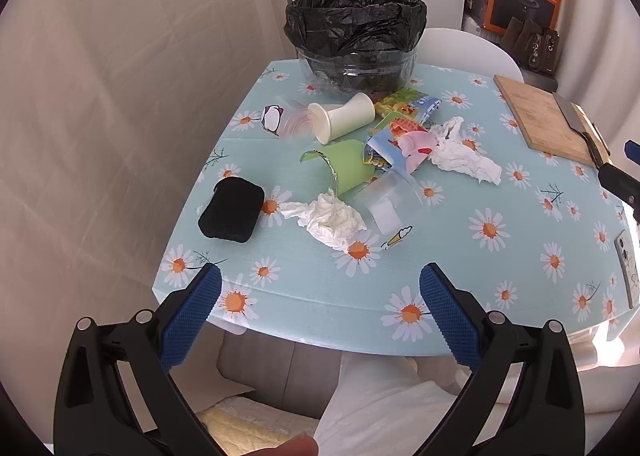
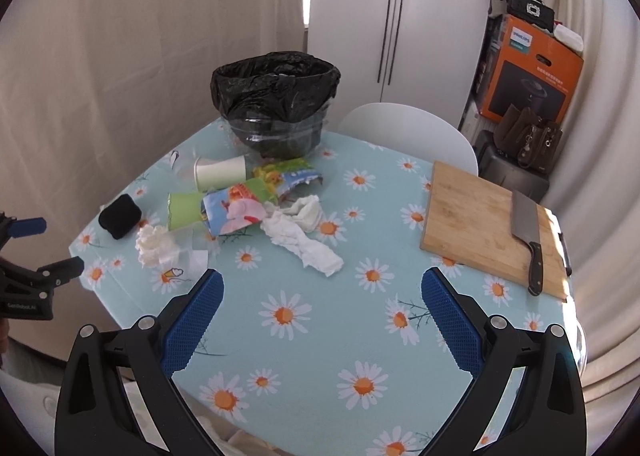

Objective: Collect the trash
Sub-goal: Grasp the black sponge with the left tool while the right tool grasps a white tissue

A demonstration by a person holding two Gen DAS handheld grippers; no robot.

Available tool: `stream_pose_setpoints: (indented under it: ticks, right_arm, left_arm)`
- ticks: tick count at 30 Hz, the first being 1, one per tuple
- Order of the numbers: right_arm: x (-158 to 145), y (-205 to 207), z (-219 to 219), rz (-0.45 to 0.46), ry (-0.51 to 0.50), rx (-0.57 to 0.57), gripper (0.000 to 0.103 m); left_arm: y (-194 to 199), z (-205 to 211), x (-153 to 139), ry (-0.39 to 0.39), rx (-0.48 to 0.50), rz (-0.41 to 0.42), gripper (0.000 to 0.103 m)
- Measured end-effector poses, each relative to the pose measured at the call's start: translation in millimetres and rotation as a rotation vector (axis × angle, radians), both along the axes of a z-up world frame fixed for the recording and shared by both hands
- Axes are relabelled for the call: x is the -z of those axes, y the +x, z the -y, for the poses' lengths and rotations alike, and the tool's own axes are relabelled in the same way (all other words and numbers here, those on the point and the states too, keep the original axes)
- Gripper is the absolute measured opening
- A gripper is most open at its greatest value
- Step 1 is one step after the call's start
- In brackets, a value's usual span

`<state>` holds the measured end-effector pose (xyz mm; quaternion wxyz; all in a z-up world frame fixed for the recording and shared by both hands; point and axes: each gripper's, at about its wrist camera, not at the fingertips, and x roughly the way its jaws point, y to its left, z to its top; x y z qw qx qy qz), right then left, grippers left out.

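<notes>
A bin with a black bag stands at the table's far side. In front of it lies a litter pile: a white paper cup, a green cup, clear plastic cups, colourful wrappers and two crumpled tissues. My left gripper is open and empty above the near table edge. My right gripper is open and empty over the near tablecloth.
A black sponge lies left of the pile. A wooden cutting board with a cleaver sits at the right. A phone lies near the right edge. A white chair stands behind the daisy tablecloth.
</notes>
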<state>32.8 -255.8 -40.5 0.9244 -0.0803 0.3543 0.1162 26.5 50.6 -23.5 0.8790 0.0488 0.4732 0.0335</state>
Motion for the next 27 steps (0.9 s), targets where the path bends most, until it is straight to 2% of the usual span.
stream_pose_setpoints:
  ticks: [7, 15, 24, 27]
  right_arm:
    - [12, 39, -17, -0.063, -0.056, -0.041, 0.095]
    - [33, 76, -42, -0.134, -0.123, -0.156, 0.095]
    - [64, 129, -53, -0.241, -0.115, -0.196, 0.094]
    - [77, 142, -57, -0.27, -0.144, -0.21, 0.094]
  left_arm:
    - [32, -30, 13, -0.028, -0.036, -0.054, 0.097]
    - [68, -54, 33, -0.009, -0.036, -0.114, 0.097]
    - [106, -84, 60, 0.019, -0.049, -0.195, 0.097]
    - [118, -92, 68, 0.029, -0.049, -0.214, 0.097]
